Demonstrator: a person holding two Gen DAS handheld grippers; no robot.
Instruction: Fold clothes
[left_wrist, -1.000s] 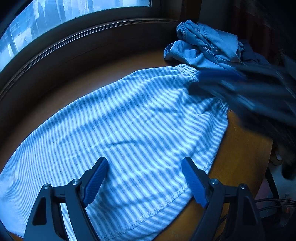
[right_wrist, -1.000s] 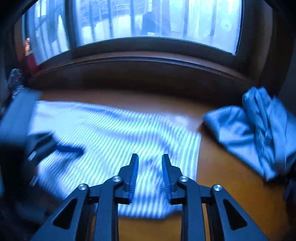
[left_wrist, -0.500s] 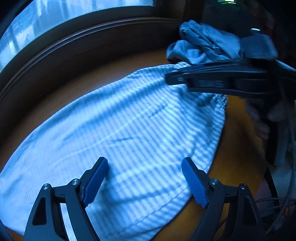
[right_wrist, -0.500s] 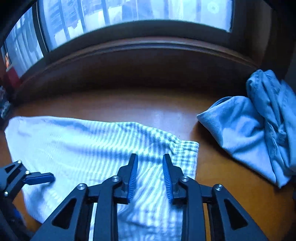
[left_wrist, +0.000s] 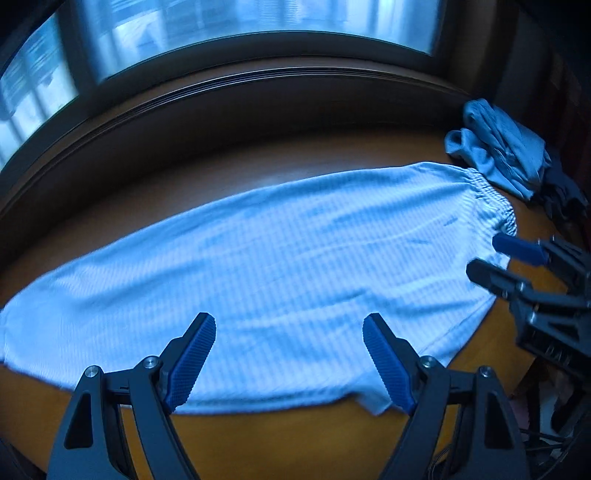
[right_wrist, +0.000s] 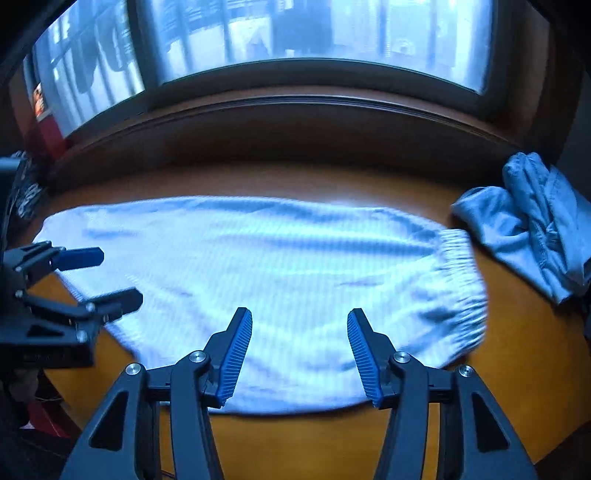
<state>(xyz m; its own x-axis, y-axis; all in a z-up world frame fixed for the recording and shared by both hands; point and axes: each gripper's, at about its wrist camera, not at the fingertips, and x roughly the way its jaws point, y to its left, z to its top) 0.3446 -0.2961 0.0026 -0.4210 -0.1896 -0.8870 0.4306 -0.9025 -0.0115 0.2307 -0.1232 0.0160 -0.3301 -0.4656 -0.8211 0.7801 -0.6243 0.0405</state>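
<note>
Right gripper (right_wrist: 300, 354) has pulled back and its jaws have spread. Striped garment (left_wrist: 280, 280) lies flat on the counter (left_wrist: 295, 443), long axis left-right across frame centre. Left gripper (left_wrist: 289, 363) jaws apart, nearer its lower hem.

The striped cloth (right_wrist: 266, 280) lies flat over most of the bench (right_wrist: 332, 446), so grippers can pass low over it w/o bumping. Bare wood runs along the front edge and in a strip at the back, btw the cloth and the dark window sill (right_wrist: 295, 122). That sill is a wall; no way past it. On the right, a lump of blue clothes (right_wrist: 535, 225) sits just beside the cloth's stretchy end, near the back. The left gripper (left_wrist: 289, 354) and right gripper (right_wrist: 300, 350) both hang wide open over the front edge, well apart from each other, w/ open cloth btw them.
</note>
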